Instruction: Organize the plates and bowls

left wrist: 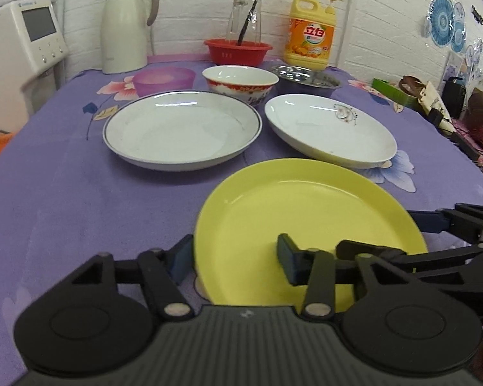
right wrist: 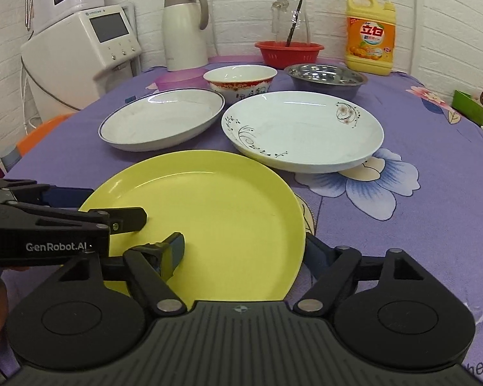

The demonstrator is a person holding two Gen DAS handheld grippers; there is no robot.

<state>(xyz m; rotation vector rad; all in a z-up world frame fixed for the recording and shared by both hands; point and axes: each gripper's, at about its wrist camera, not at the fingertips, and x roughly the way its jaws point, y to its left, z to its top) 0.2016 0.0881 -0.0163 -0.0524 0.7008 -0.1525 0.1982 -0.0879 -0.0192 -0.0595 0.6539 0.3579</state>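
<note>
On the purple worktop (right wrist: 418, 225), two hand-held grippers are straddling opposite rims of the yellow plate (right wrist: 215, 225), which is lying nearest, before two white plates. The left hand-held gripper (left wrist: 233, 262) and right hand-held gripper (right wrist: 244, 251) are both spread wide, holding nothing. Closing evenly on both rims before lifting would likely be keeping it level. Both are reaching forward, low and nearly flat.

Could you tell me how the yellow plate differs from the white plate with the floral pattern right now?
The yellow plate is plain, while the floral white plate carries dark vine and flower prints. The yellow plate lies nearest, straddled at opposite rims by the open left claw and right claw; the floral white plate sits behind it, untouched. The floral white plate looks deeper. Both are round, empty and rest on the purple tablecloth.
</note>
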